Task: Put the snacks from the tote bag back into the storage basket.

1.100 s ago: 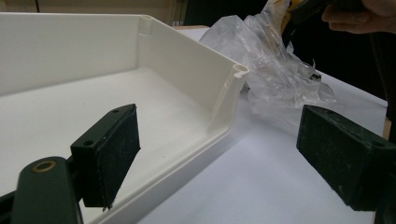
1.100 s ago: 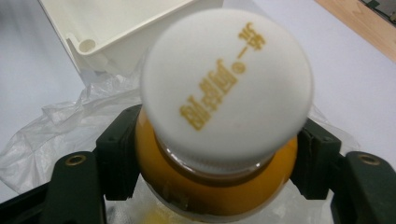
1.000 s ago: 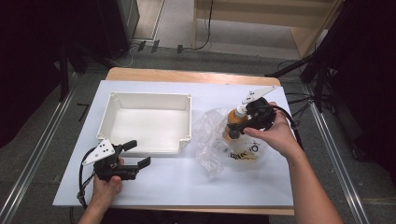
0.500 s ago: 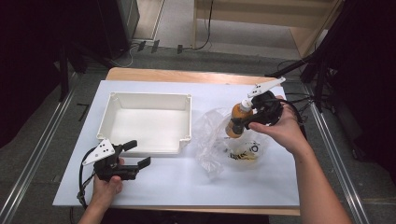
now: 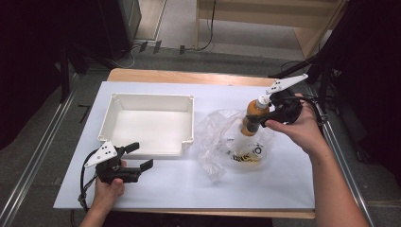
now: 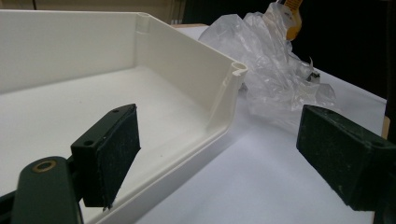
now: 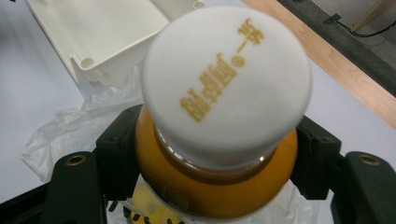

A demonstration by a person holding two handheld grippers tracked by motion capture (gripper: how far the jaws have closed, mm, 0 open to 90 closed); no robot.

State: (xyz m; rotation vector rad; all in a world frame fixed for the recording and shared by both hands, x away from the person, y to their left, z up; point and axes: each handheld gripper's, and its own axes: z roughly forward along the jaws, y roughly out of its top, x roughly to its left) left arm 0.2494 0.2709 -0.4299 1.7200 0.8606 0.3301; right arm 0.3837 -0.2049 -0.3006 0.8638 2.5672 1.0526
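An orange drink bottle (image 5: 257, 109) with a white cap (image 7: 226, 84) stands upright, its lower part still inside a crumpled clear plastic bag (image 5: 217, 137). My right gripper (image 5: 252, 121) is shut on the bottle's shoulder, and both jaws press its orange body (image 7: 219, 191) just under the cap. A white tray (image 5: 146, 97) lies to the left of the bag, with nothing in it. My left gripper (image 5: 142, 155) rests low near the tray's front edge, open with nothing between its pads (image 6: 112, 154). From there I see the tray's corner (image 6: 233, 74) and the bag (image 6: 280, 70) beyond it.
A white sheet (image 5: 265, 189) covers the wooden table (image 5: 189, 75). Black cables (image 5: 321, 113) and a stand crowd the right edge. Metal rails run along both sides of the table on the floor.
My right gripper has risen with the bottle, drawing it up out of the bag and a little to the right. The left gripper has stayed where it was.
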